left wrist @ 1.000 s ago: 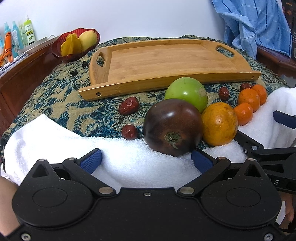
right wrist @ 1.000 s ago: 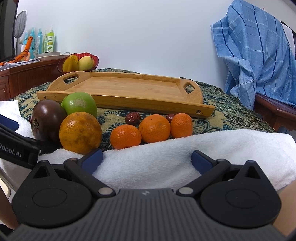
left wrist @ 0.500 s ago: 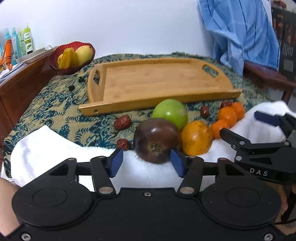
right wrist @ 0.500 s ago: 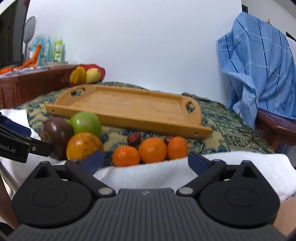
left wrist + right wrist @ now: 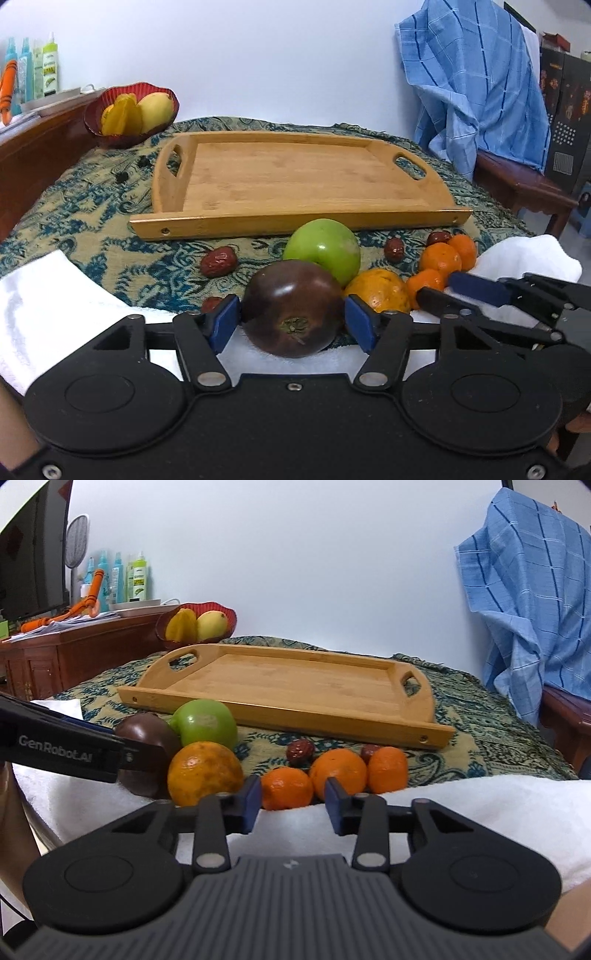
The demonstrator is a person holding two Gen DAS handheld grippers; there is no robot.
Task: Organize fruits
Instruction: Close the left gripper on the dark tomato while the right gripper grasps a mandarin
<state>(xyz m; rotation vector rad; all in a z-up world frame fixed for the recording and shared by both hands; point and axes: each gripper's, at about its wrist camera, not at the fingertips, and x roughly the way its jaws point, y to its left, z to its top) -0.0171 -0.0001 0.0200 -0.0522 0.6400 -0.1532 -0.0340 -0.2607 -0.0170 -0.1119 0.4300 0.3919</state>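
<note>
The left gripper (image 5: pixel 292 324) is seen with its blue pads (image 5: pixel 226 324) set on either side of the dark fruit (image 5: pixel 293 308); the left pad lies at the skin, a sliver of gap is seen at the right pad, and the jaws are opening slightly, so a firm hold cannot be confirmed. The dark fruit rests on the white towel (image 5: pixel 48 291) at the cloth's edge. The right gripper (image 5: pixel 293 805) is seen half closed and closing, with the nearest mandarin (image 5: pixel 287 788) between and just beyond its pads (image 5: pixel 252 803); contact is not seen. Just behind the dark fruit a green apple (image 5: pixel 323 249) is noted, and beside it an orange (image 5: pixel 205 771), touching both. Two more mandarins (image 5: pixel 338 773) and several red dates (image 5: pixel 218 261) are scattered on the patterned cloth (image 5: pixel 92 221). Beyond them the wooden tray (image 5: pixel 295 221) lies flat, with no fruit on it. A red bowl (image 5: pixel 94 122) of yellow fruit is noted at the far left, and a blue checked cloth (image 5: pixel 528 602) is draped at the right.
</note>
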